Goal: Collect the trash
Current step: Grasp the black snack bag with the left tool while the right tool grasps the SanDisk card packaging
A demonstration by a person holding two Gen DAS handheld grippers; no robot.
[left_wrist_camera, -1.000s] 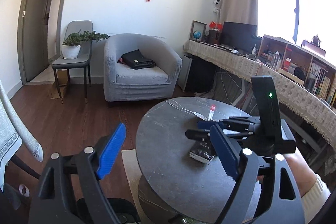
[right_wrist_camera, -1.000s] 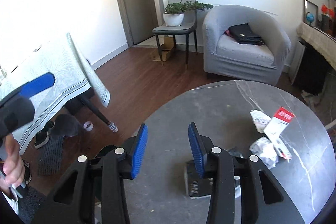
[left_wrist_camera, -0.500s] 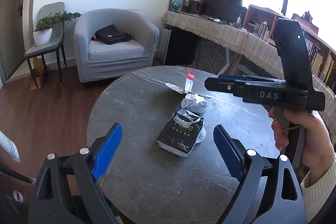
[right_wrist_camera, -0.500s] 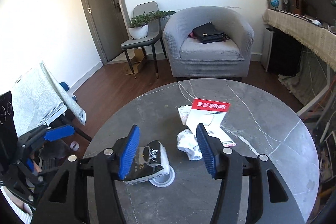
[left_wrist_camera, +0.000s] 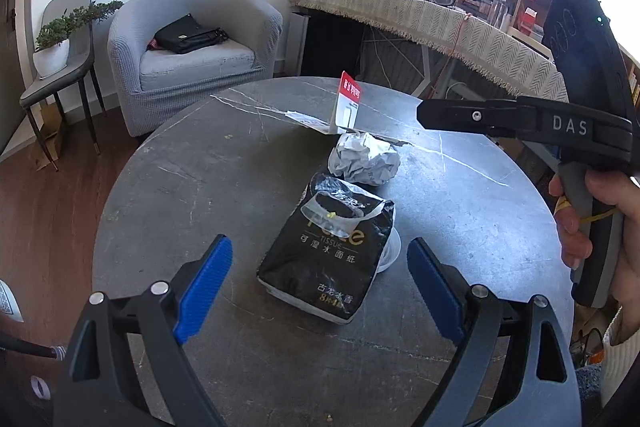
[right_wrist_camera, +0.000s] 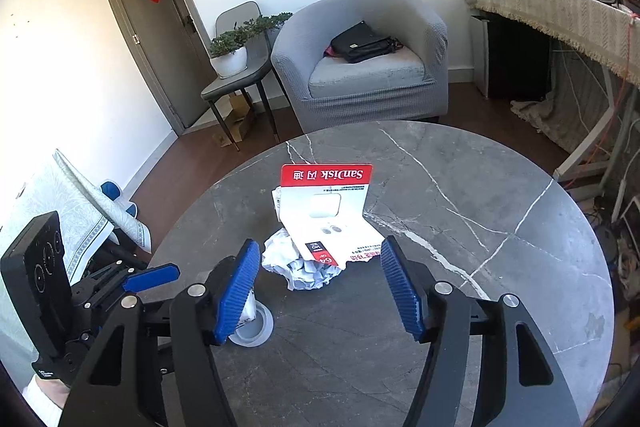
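Observation:
On the round grey marble table (left_wrist_camera: pixel 180 187) lie a black tissue pack (left_wrist_camera: pixel 328 247), a crumpled white paper ball (left_wrist_camera: pixel 364 157) and a red-and-white SanDisk card (left_wrist_camera: pixel 348 103) that leans up behind the ball. My left gripper (left_wrist_camera: pixel 320 287) is open, low over the near end of the pack without touching it. My right gripper (right_wrist_camera: pixel 320 291) hovers just short of the paper ball (right_wrist_camera: pixel 300 263) and the card (right_wrist_camera: pixel 328 211). Its jaws are opening and nothing is pressed between them. A white lid (right_wrist_camera: pixel 252 327) shows beside its left finger, which hides the pack.
A hand (left_wrist_camera: pixel 592 227) holds the right gripper (left_wrist_camera: pixel 424 115) at the table's right side. Behind the table stand a grey armchair (right_wrist_camera: pixel 372 67) with a black bag, a chair with a potted plant (right_wrist_camera: pixel 230 59), and a cloth-covered desk (left_wrist_camera: pixel 420 15) with cables below.
Both grippers have come in over the table and tipped down toward the trash. The right jaws have spread wider. The tissue pack now lies close in front of the left fingers.

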